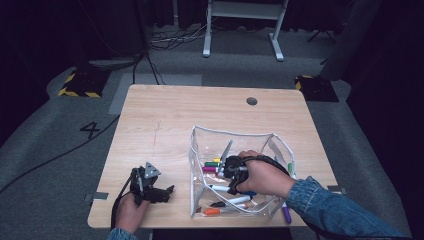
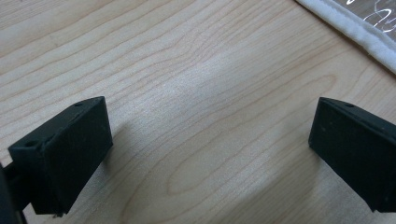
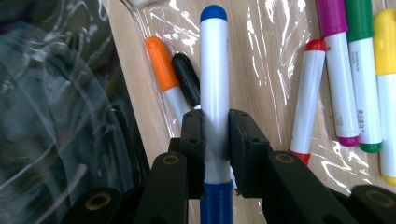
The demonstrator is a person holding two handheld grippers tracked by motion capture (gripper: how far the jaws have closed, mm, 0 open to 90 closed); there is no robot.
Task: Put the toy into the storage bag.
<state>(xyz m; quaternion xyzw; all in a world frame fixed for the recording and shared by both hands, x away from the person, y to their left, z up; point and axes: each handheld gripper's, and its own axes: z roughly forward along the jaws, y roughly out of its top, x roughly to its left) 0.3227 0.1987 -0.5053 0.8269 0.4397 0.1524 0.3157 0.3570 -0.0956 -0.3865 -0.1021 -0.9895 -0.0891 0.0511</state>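
My right gripper clamps the blue marker mid-barrel inside the clear pouch near the counter's front edge. It's light, stiff and slick, so mid-barrel suits. My left gripper rests wide open.

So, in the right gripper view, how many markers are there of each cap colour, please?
blue marker, in the right claw: 1
orange marker: 1
black marker: 1
red marker: 1
magenta marker: 1
green marker: 1
yellow marker: 1
Total: 7
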